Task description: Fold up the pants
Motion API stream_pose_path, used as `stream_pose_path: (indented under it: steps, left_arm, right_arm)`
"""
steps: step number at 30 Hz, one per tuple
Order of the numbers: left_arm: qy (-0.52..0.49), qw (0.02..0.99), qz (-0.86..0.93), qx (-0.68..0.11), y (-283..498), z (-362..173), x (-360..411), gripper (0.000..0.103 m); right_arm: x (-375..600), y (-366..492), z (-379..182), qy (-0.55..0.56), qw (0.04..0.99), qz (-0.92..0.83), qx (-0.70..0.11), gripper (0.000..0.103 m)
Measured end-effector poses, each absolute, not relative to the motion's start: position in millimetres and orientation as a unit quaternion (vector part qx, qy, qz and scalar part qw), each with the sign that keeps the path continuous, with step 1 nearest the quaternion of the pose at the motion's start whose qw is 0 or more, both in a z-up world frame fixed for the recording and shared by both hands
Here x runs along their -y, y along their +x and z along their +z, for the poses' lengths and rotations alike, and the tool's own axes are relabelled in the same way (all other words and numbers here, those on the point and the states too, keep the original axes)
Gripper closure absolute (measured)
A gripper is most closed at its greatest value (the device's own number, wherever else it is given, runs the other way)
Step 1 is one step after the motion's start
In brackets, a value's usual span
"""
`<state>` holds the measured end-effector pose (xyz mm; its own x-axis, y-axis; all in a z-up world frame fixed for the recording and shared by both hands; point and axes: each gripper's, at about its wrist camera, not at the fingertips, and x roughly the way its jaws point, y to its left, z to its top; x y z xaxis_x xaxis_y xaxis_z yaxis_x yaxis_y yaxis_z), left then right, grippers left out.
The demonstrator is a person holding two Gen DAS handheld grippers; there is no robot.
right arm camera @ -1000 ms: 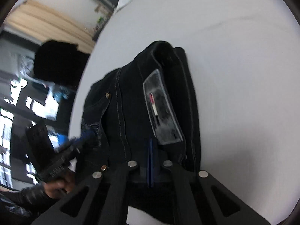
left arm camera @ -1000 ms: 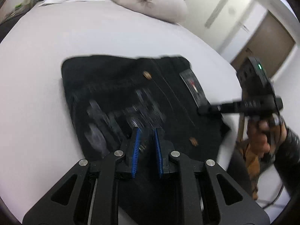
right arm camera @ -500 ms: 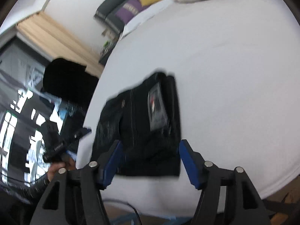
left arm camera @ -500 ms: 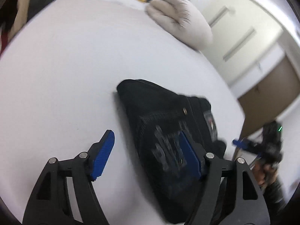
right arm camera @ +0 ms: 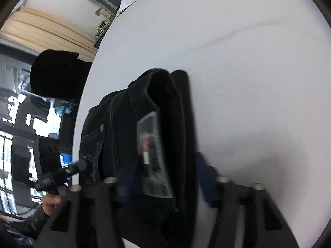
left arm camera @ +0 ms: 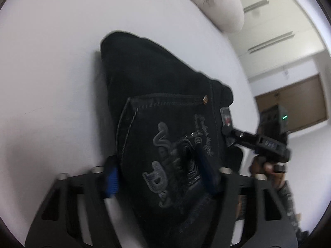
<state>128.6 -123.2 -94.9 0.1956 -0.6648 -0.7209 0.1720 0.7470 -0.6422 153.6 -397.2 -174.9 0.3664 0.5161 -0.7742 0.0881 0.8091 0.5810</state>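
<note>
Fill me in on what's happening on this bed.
A person with tongs in each hand is working on black pants, already folded into a compact bundle on the white bed. The left tongs and right tongs are both open, their fingers straddling opposite ends of the bundle. Nothing is clamped yet.

Pants (left arm camera: pixel 157 107) run off the bottom edge – near end unseen; patch (right arm camera: pixel 153 157) lettering too blurred to read, fingers (right arm camera: pixel 203 177) smeared.

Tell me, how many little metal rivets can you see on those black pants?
1 in each view, likely the same one: a copper rivet at the pocket's upper corner on the pants, near the waistband. The right wrist view also shows one. Others may be hidden by folds.
</note>
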Motion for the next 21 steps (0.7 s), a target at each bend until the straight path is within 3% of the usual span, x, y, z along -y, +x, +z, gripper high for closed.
stream_pose_path:
  steps: [4,6,16,21]
  left_arm:
    - [-0.206,0.748,-0.289,-0.561,126.9,-88.9,119.8,0.075]
    - [-0.212,0.746,-0.294,-0.559,130.2,-82.1,114.6,0.080]
    - [-0.157,0.820,-0.272,-0.479,194.3,11.1,27.9,0.082]
    - [-0.121,0.846,-0.234,-0.463,253.3,21.7,-27.8,0.081]
  right_arm:
    - [368.7,149.7,-150.7,0.216,0.807,0.112,-0.538,0.077]
    - [359.5,148.9,-135.1,0.210,0.814,0.117,-0.529,0.081]
    - [310.3,237.6,-58.6,0.205,0.840,0.186,-0.467,0.082]
    - [272.6,316.4,-66.5,0.222,0.833,0.197,-0.467,0.082]
